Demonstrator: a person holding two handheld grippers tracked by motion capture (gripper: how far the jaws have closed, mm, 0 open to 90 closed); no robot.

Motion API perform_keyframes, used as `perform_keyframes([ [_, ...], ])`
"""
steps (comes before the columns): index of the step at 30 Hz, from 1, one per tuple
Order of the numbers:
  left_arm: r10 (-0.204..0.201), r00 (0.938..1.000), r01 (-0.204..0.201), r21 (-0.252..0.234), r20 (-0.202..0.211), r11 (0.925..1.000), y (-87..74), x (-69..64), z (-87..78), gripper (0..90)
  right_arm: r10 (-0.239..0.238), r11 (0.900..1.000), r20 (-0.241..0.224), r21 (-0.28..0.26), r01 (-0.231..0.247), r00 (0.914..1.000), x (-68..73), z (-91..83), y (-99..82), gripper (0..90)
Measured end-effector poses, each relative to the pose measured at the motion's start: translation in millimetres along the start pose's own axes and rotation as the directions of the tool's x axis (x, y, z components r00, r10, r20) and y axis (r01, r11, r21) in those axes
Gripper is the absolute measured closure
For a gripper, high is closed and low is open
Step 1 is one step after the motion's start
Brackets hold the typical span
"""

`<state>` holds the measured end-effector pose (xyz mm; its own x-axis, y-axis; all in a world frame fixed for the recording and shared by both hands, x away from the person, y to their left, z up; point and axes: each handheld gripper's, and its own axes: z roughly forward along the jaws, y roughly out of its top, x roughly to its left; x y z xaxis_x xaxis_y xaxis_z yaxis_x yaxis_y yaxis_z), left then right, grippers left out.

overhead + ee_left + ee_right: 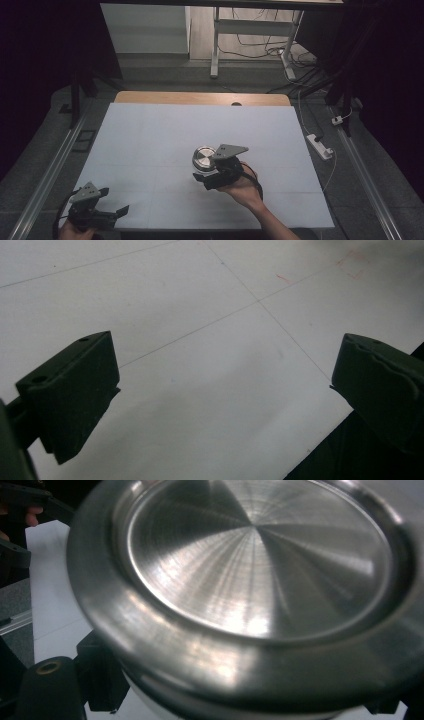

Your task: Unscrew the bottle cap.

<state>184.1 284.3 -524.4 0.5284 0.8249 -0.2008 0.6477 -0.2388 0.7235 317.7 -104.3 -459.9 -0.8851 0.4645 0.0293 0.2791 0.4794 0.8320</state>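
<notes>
A round brushed-steel lid [203, 157] sits just right of the white mat's middle in the high view. My right gripper [201, 175] reaches it from the near side and is shut on its near rim. In the right gripper view the lid [260, 565] looms tilted and close, with the right gripper [220, 707] under its lower edge, one black finger [50, 690] showing at bottom left. My left gripper [118, 212] hovers at the mat's near-left corner. Its jaws stand wide apart, and the left gripper [220, 390] has nothing but white mat between them.
The white mat [150, 135] covers a wooden table [200, 98] whose far edge shows bare. A white power strip [320, 145] and cables lie on the floor to the right. Metal rails [47, 175] run along both sides, and table legs [215, 45] stand behind.
</notes>
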Motion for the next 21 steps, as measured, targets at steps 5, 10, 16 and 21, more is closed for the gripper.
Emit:
perform_keyframes([
  [5, 0.016, 0.9997, -0.016, 0.000, 0.015, 0.9999, 2.1, -0.8, 1.9, 0.0, -0.005, 0.9999, -0.001, 0.009, 0.005, 1.0000, 0.2, 2.1, -2.0, 14.7],
  [10, 0.027, 0.9990, -0.026, -0.024, 0.036, 0.9994, 6.1, -3.7, 2.0, 0.0, -0.010, 0.9997, -0.001, 0.020, 0.010, 1.0000, 0.5, 4.5, -3.7, 14.7],
  [16, 0.032, 0.9969, -0.029, -0.051, 0.072, 0.9983, 12.3, -6.0, 3.7, 0.0, -0.014, 0.9997, 0.002, 0.019, 0.014, 0.9999, 1.2, 4.1, -2.8, 14.7],
  [21, 0.051, 0.9878, -0.042, -0.067, 0.147, 0.9969, 17.8, -7.8, 6.9, 0.0, -0.017, 0.9995, 0.013, 0.026, 0.017, 0.9998, 1.3, 4.4, -2.9, 14.7],
])
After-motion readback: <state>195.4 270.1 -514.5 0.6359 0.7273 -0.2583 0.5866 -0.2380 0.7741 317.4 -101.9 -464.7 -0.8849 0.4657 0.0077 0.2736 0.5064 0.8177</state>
